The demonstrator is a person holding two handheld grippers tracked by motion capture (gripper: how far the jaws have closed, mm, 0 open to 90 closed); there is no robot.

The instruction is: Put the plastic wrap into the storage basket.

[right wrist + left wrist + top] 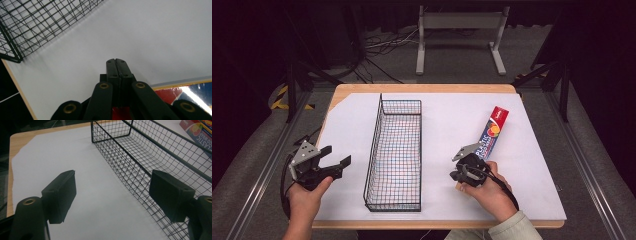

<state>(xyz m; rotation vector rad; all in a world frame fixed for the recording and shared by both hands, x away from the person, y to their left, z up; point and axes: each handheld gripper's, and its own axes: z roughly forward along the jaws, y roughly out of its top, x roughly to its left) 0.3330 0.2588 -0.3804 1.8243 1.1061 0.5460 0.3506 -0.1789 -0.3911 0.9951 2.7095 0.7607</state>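
Black gripper jaws sit nearest the lens in both gripper views: the left gripper (pixel 112 197) stands wide with nothing between its 2 pads, hovering over the white paper sheet (pixel 532 165) just left of the long black wire basket (pixel 394 155). The right gripper (pixel 116 66) has its 2 jaws pressed flat together on nothing, resting at the near end of the long red-and-blue cardboard box of plastic food wrap (pixel 493 131).

That box lies flat on the sheet, right of the basket and apart from it, angled away from the person.

Risks, as I judge them, from biggest thing down. The basket is light wire: a box swung in low could catch its rim and drag or tip it, and the left gripper is not yet steadying it. The box is long and slim, so a grip at 1 end would let the far end sag or swing. Closed jaws must first open; pushing down shut would only shove the box across the smooth sheet.

Readable writing: "PLASTIC FOOD WRAP" runs along the box in white, beside pictures of fruit. A small white brand word on the red far end is too small to read.
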